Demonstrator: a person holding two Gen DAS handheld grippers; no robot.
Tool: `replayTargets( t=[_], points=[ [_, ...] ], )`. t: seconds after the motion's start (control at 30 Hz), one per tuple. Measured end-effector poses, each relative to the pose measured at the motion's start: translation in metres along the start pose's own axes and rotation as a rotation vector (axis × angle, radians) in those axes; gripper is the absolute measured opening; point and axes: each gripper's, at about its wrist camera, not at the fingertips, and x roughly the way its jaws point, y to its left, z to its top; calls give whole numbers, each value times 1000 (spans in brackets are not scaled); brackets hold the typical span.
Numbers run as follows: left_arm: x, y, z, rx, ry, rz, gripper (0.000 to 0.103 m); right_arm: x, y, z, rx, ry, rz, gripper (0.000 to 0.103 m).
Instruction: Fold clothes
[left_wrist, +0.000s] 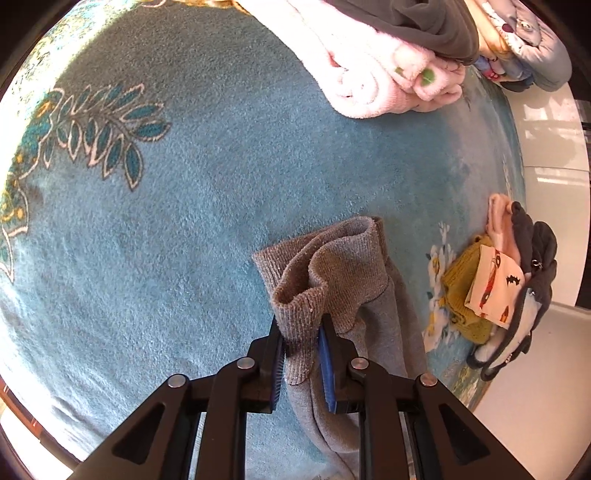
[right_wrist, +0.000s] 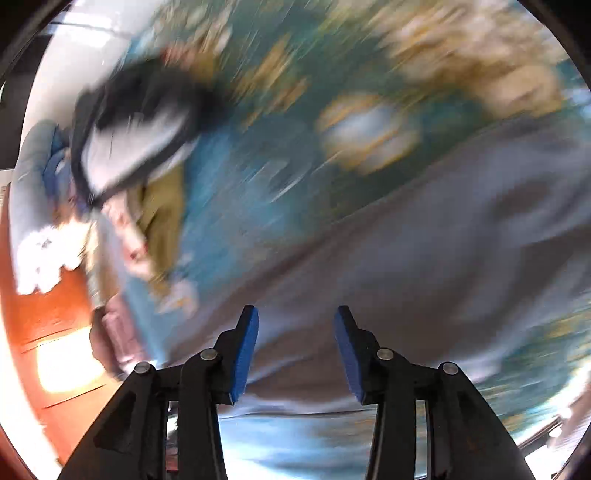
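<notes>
Your left hand-held gripper (left_wrist: 301, 350) pinches the grey sweatshirt's ribbed cuff (left_wrist: 325, 273); your right hand-held gripper (right_wrist: 295, 350) gapes wide above blurred grey fabric.

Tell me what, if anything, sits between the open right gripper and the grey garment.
Nothing visible does. The right gripper is open with the grey garment spread directly ahead of its fingers. The view is motion-blurred, so small obstacles cannot be ruled out. The left gripper already clamps the garment's ribbed cuff.

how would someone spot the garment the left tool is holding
Start at the wide teal carpet with leaf patterns. Near its lower middle, the left tool clamps a grey sweatshirt by its ribbed knit cuff. Unlike the fluffy pink pile above or the mustard-and-dark heap at right, it is plain grey.
</notes>
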Motion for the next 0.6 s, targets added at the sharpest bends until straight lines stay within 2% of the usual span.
replayTargets(
  t=[0.07,0.13,0.17,0.33,0.47,0.53,0.6],
  points=[
    [8,3,7,-7,7,-19,20,37,17,3,55,70,5,44],
    [12,9,8,-13,21,-35,20,59,24,6,131,90,-47,44],
    [13,9,8,-6,25,-34,20,69,25,8,175,101,-102,44],
    [10,7,10,44,22,-12,20,88,14,4,337,116,-227,44],
    [7,6,13,80,28,-10,20,90,10,7,380,98,-281,42],
    [4,7,15,94,34,-15,20,88,9,7,385,92,-293,24],
    [-2,8,15,111,32,-11,20,82,9,5,369,88,-283,14]
  ],
)
